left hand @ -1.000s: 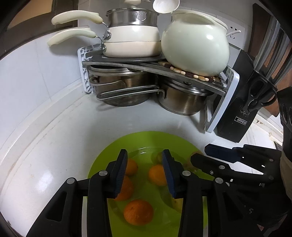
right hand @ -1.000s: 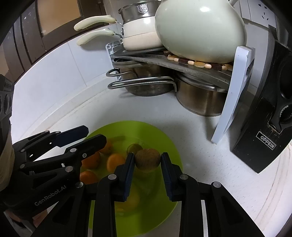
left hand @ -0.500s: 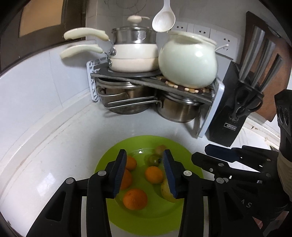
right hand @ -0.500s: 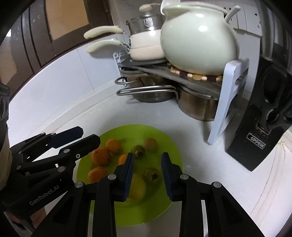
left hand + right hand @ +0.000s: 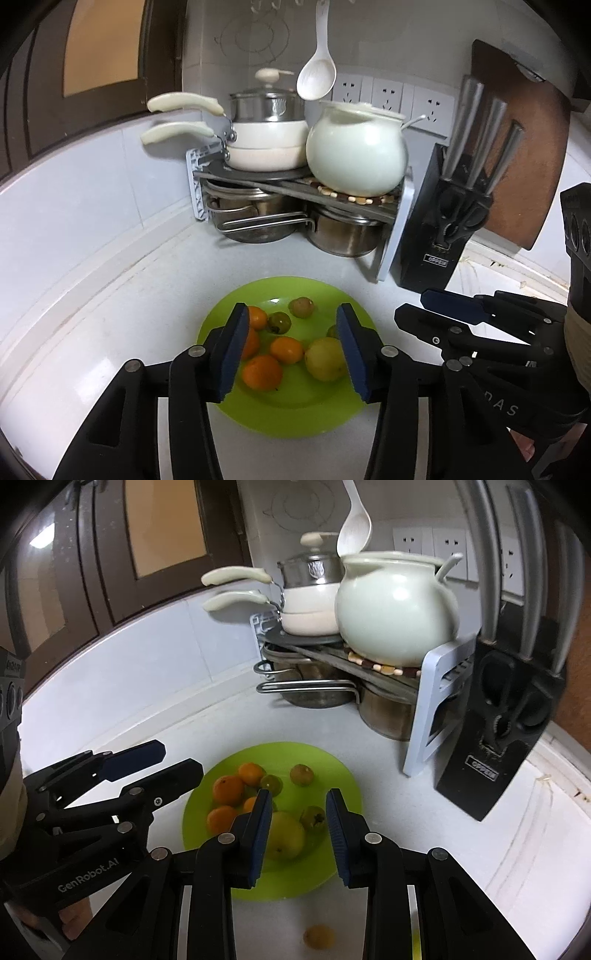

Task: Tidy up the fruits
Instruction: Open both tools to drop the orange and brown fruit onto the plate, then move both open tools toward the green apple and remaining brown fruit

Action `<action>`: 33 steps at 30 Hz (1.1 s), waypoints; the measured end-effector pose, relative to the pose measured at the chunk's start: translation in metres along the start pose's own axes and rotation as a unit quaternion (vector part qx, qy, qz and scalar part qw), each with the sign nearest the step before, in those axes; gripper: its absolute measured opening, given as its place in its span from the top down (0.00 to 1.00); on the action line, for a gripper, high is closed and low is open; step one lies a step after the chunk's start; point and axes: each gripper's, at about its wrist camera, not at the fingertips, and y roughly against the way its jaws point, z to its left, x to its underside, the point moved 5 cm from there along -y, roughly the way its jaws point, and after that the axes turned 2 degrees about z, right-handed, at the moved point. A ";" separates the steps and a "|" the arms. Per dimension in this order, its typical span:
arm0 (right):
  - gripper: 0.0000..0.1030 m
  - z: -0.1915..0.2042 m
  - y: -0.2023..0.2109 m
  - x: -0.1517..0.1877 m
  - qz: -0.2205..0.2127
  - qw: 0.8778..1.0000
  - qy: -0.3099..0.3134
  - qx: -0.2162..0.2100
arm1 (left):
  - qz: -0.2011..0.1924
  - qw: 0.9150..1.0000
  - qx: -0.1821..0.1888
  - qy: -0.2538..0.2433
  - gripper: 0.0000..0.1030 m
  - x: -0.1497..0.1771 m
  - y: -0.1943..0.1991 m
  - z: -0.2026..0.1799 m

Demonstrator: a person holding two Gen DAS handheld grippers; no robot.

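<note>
A lime-green plate [image 5: 295,417] [image 5: 334,775] lies on the white counter with several fruits on it: oranges [image 5: 262,373] [image 5: 228,789], a yellow-green apple [image 5: 325,358] [image 5: 284,834], brown kiwis [image 5: 301,306] [image 5: 302,774] and a small green fruit [image 5: 279,322]. My left gripper [image 5: 291,310] [image 5: 177,758] hovers above the plate's near side; its jaws are opening and nothing is between them. Beside it on the right, my right gripper [image 5: 297,794] [image 5: 413,303] hangs over the plate with its jaws drawn narrow and nothing between the pads. One more orange [image 5: 318,936] lies on the counter in front of the plate.
A corner rack [image 5: 391,236] behind the plate holds steel pots below, white pans and a round white pot [image 5: 356,151] above. A black knife block [image 5: 443,229] stands to its right, before a wooden board. A white ladle [image 5: 317,77] hangs from the wall.
Both grippers have pulled back and risen from the plate. The left jaws have widened. The brown fruit seen between the right fingertips a second ago now lies on the plate.
</note>
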 end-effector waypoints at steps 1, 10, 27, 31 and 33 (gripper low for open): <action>0.67 0.000 0.006 0.001 -0.004 1.000 0.001 0.002 | -0.004 1.000 -0.002 0.000 0.48 0.001 0.006 -0.002; 0.57 -0.008 0.048 0.019 -0.025 1.000 0.004 0.011 | -0.020 1.000 -0.006 -0.006 0.42 0.016 0.039 -0.024; 0.44 -0.044 0.096 0.068 -0.025 0.999 -0.005 0.046 | -0.012 0.999 0.018 -0.040 0.36 0.049 0.061 -0.080; 0.44 -0.052 0.097 0.079 -0.015 0.998 -0.013 0.051 | 0.002 0.999 0.027 -0.044 0.35 0.057 0.056 -0.091; 0.43 -0.057 0.097 0.085 -0.007 0.998 -0.014 0.056 | 0.009 0.998 0.028 -0.048 0.35 0.062 0.051 -0.095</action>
